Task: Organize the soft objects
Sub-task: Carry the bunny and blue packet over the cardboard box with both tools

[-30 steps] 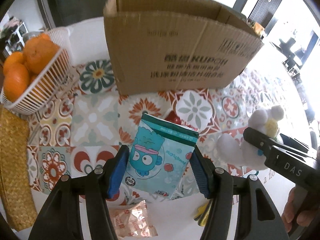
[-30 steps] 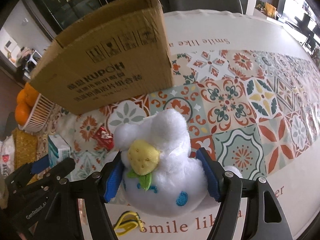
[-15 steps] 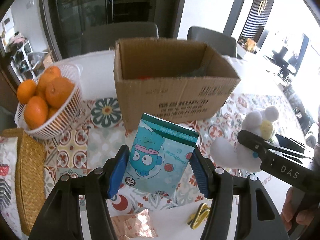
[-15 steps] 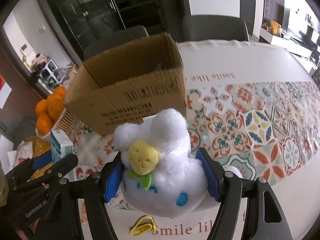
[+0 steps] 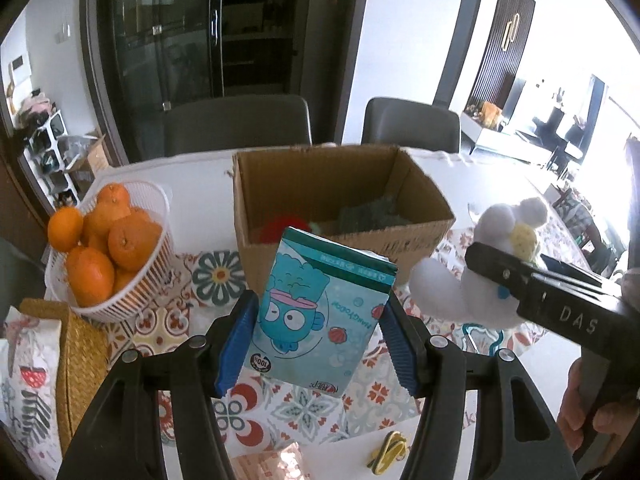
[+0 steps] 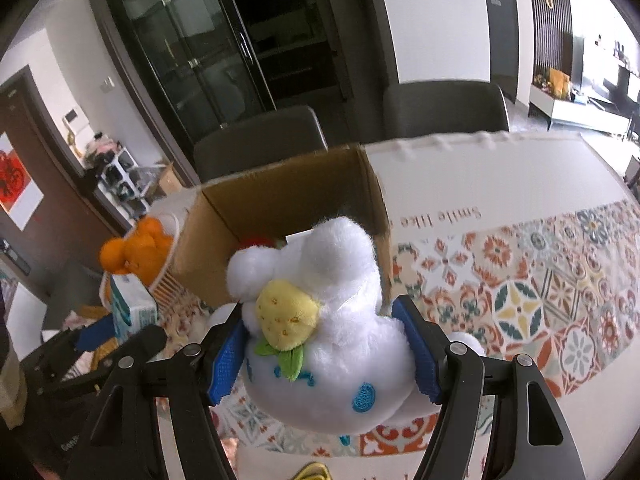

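Observation:
My left gripper (image 5: 320,340) is shut on a teal tissue pack (image 5: 320,316) with a cartoon fish, held above the table in front of the open cardboard box (image 5: 424,236). My right gripper (image 6: 324,356) is shut on a white plush toy (image 6: 332,344) with a yellow strawberry, also lifted, just before the box (image 6: 288,196). The plush shows in the left wrist view (image 5: 492,264) to the right of the pack. The tissue pack shows at the left of the right wrist view (image 6: 130,308). Red and green soft things lie inside the box (image 5: 280,228).
A white basket of oranges (image 5: 108,248) stands left of the box. A woven mat (image 5: 80,356) lies at the left edge. A patterned tablecloth (image 6: 540,304) covers the table. A yellow clip (image 5: 390,456) and a foil packet (image 5: 264,464) lie near me. Two chairs (image 5: 240,124) stand behind.
Both grippers have risen with their loads, so the box's inside now shows from above. Both stay shut.

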